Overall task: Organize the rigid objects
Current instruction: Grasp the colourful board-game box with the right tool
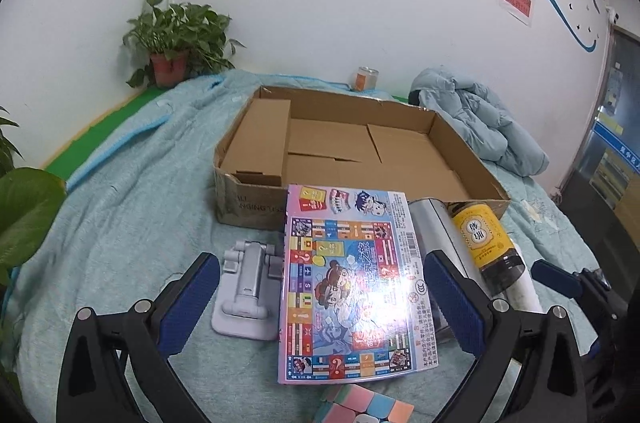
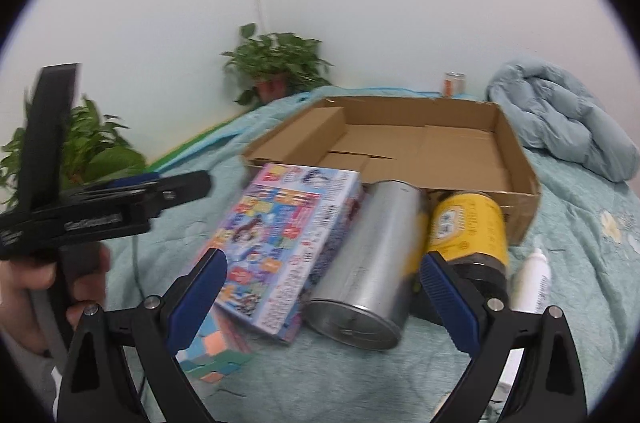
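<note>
Both hand-held grippers hanging wide open, empty | left hand-held gripper (image 1: 320, 299) framing board-game box (image 1: 352, 287) | right hand-held gripper (image 2: 324, 297) framing metal can (image 2: 370, 263) | cardboard box (image 1: 468, 151) waiting behind on bed.

Brown cardboard box (image 1: 256, 143), pastel cube (image 1: 362, 405) (pink, blue, orange), yellow-labelled bottle (image 1: 482, 235)

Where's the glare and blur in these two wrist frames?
Left wrist: sharp, but glare washes out the lower right of the board game box. Right wrist: soft throughout, the other gripper at left smeared; no hot spot on the metal can.
</note>
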Available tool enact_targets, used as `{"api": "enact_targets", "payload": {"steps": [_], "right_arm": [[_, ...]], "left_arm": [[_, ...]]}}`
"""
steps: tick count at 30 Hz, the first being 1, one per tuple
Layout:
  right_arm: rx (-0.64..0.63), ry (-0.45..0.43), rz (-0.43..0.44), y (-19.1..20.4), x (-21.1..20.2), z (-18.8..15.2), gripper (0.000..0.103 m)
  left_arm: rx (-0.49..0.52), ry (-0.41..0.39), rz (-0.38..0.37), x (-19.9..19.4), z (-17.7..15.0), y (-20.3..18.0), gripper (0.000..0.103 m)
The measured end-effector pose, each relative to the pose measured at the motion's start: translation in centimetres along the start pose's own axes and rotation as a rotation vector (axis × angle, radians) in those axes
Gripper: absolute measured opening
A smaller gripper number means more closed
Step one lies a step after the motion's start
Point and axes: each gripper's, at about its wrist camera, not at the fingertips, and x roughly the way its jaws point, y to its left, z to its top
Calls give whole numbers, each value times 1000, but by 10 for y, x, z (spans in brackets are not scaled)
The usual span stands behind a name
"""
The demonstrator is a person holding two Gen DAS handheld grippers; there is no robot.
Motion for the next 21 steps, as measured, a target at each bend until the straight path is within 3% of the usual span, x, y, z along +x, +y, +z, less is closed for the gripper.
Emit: {"api": "enact_targets", "payload": {"steps": [3, 12, 14, 21], "right_arm": [[-3, -4, 69, 10, 1, -1, 98], [-67, 42, 63, 39, 19, 2, 98], [-63, 60, 73, 42, 26, 3, 98], [-50, 228, 101, 43, 70, 3, 98]], "left_arm": [[8, 26, -30, 5, 0, 5, 103], [-10, 80, -93, 21, -8, 19, 103], [-3, 129, -83, 35, -8, 24, 102], [0, 258, -93, 73, -11, 30, 102]]}}
